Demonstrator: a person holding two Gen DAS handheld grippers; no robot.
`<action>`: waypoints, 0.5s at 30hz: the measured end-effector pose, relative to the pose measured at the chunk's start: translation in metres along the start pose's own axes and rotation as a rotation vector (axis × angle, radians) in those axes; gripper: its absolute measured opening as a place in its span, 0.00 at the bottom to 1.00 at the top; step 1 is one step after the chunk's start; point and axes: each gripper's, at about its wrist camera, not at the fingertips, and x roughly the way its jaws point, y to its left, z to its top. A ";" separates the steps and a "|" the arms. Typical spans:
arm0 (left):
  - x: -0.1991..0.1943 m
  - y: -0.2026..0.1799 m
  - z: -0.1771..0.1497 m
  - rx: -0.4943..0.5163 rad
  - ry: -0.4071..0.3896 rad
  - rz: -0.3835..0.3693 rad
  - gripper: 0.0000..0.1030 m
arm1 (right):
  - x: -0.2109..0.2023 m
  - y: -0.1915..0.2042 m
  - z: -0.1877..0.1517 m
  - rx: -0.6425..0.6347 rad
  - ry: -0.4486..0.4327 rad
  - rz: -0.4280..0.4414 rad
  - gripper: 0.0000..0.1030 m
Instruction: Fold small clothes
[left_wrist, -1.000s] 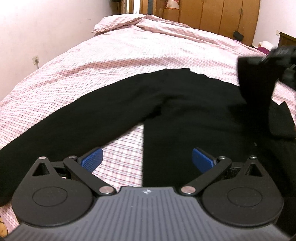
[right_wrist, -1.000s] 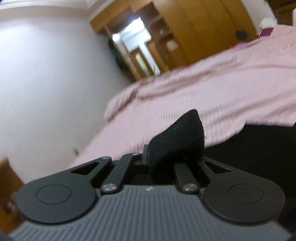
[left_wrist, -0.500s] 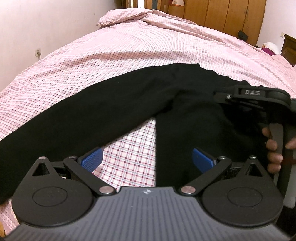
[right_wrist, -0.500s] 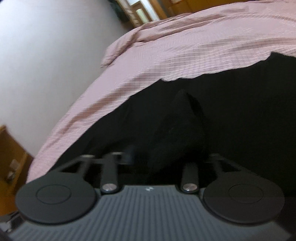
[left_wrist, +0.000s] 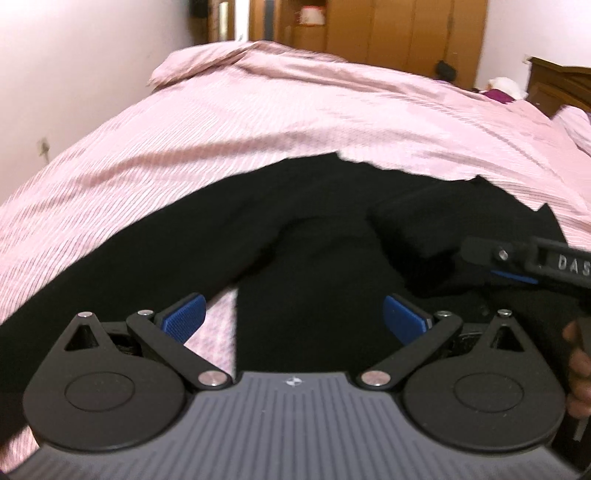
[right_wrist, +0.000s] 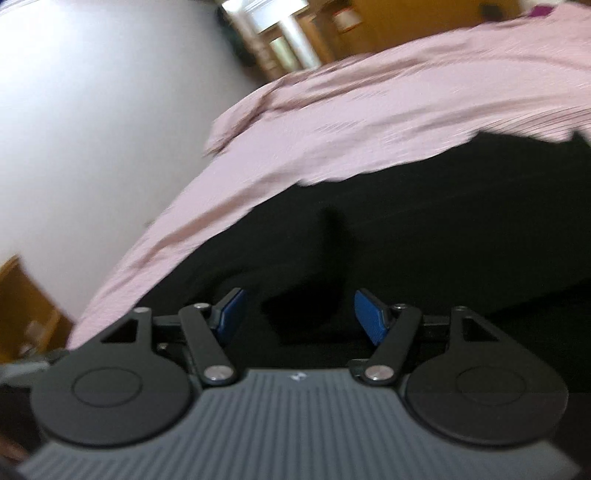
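A black long-sleeved garment (left_wrist: 314, 236) lies spread on the pink checked bed (left_wrist: 295, 122). One sleeve (left_wrist: 110, 266) stretches out to the left. The other sleeve (left_wrist: 413, 225) lies folded across the body. My left gripper (left_wrist: 293, 319) is open and empty, just above the garment's lower body. My right gripper (right_wrist: 299, 317) is open over the garment (right_wrist: 424, 240), and it also shows at the right edge of the left wrist view (left_wrist: 524, 258), held in a hand.
A white wall (left_wrist: 74, 55) runs along the bed's left side. Wooden wardrobes (left_wrist: 399, 33) stand beyond the far end. A dark wooden piece of furniture (left_wrist: 557, 85) is at the far right. A pillow (left_wrist: 207, 62) lies at the bed's head.
My right gripper carried the sleeve over the garment's body, lowered it and opened, leaving the sleeve folded across. My left gripper stayed open and shifted slightly.
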 end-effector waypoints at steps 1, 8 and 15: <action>0.001 -0.007 0.003 0.012 -0.006 -0.008 1.00 | -0.005 -0.005 0.000 -0.004 -0.016 -0.032 0.66; 0.014 -0.060 0.022 0.078 -0.047 -0.061 1.00 | -0.039 -0.045 0.003 -0.014 -0.103 -0.252 0.66; 0.048 -0.118 0.017 0.197 -0.103 -0.001 1.00 | -0.045 -0.082 -0.010 0.013 -0.138 -0.399 0.66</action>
